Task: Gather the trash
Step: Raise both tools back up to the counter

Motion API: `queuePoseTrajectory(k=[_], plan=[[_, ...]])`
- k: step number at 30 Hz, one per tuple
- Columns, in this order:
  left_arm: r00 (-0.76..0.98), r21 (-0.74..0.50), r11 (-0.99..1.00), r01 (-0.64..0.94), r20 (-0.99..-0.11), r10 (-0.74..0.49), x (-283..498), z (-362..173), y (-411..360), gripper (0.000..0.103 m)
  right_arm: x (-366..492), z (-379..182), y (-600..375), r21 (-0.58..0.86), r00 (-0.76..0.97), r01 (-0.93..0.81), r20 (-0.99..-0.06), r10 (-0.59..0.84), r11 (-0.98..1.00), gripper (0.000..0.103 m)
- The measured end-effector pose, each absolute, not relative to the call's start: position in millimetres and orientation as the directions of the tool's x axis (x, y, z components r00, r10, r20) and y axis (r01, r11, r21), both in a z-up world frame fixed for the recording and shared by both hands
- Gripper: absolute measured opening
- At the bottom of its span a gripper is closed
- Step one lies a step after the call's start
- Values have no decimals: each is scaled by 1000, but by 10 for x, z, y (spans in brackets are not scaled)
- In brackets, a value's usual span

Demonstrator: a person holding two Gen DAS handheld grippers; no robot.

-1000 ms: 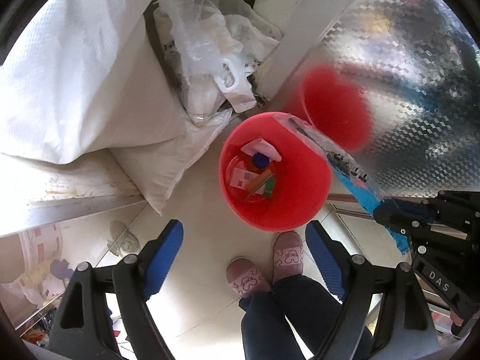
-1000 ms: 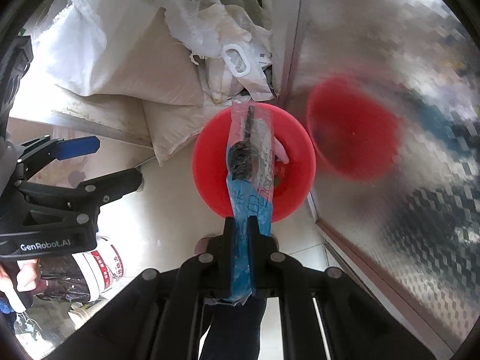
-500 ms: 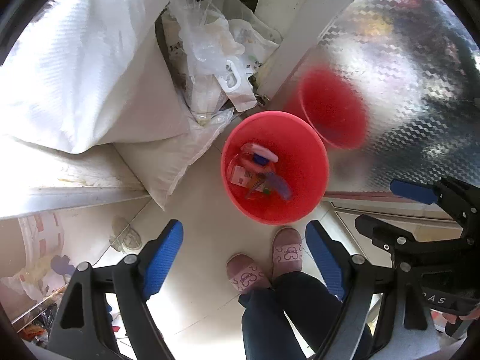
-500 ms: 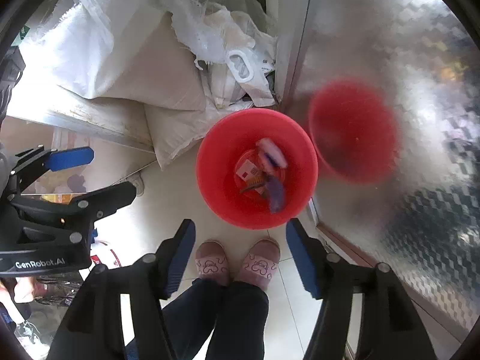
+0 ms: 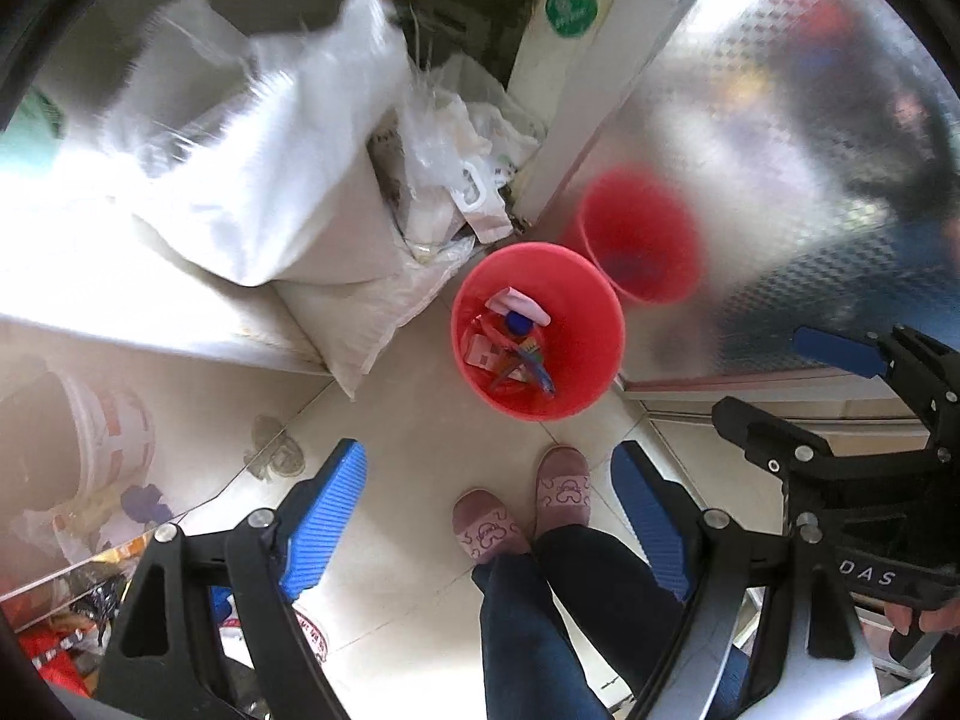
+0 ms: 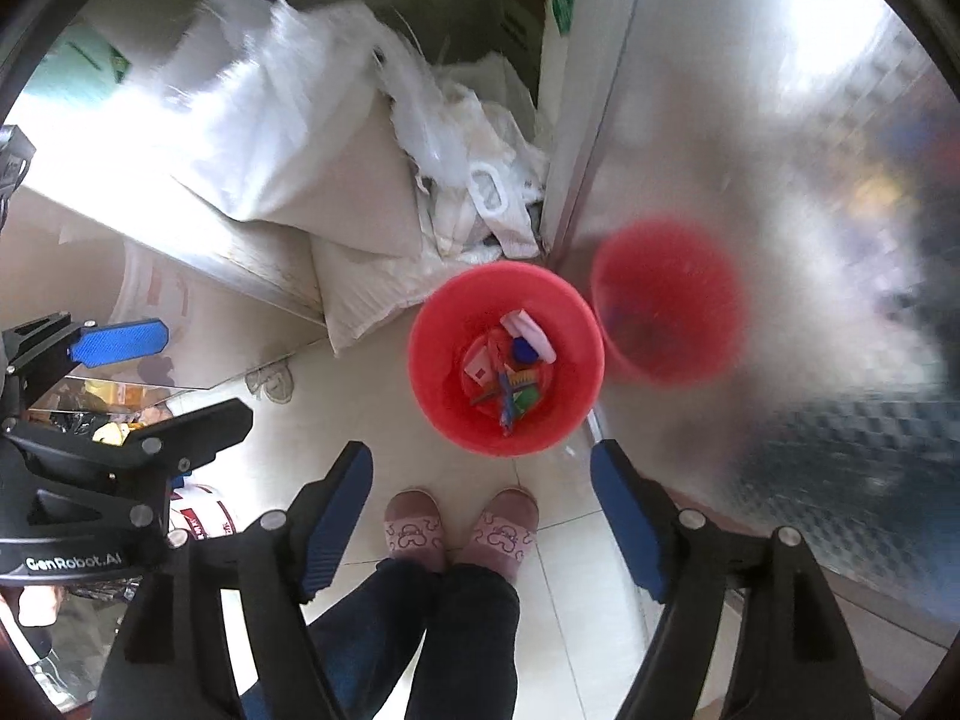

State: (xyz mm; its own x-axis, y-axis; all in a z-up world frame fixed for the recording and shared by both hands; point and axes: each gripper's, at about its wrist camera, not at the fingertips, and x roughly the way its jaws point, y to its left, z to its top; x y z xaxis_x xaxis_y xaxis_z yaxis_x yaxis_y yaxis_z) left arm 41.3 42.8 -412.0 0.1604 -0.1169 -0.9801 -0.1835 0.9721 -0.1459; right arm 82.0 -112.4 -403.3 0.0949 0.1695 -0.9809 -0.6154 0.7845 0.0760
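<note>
1. Red bucket (image 6: 505, 360): it stands on the tiled floor, ahead of and between your right gripper's (image 6: 480, 504) blue pads, well below them. The collected trash (image 6: 510, 369), wrappers and a blue cap among it, lies in its bottom.
2. Right gripper: the jaws are opening, with nothing between the pads.
3. Left gripper (image 5: 489, 510): the fingers stand wide apart and empty; the bucket lies ahead of them, nearer the right-hand pad.
4. Your slippers (image 6: 459, 528) sit just short of the bucket, between the pads in both views.
5. Risk: the bucket is light and open; a low pass or a step forward would likely tip it and spill the load.
6. Risk: the white sacks (image 5: 282, 204) and loose plastic touch its far rim; snagging them could drag it over.
</note>
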Motion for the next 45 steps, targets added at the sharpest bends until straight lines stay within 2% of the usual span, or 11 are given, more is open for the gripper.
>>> queuePoseTrajectory(k=[4, 19, 31, 45], plan=[[183, -157, 968, -197, -976, -121, 286, -3602, 464, 83, 711, -3600, -1123, 75, 116, -624, -975, 187, 778, 74], [358, -115, 978, -172, -933, -47, 165, -1886, 561, 83, 517, -1927, -1100, -41, 334, -651, -912, 237, 758, 87], [454, -62, 994, -87, -891, -16, 664, -1141, 434, 83, 907, -1322, -1300, -59, 444, -569, -862, 246, 820, 92], [514, -18, 1000, -20, -858, -5, 2170, -622, 191, 83, 2216, -791, -1593, -40, 514, -508, -815, 266, 861, 92]])
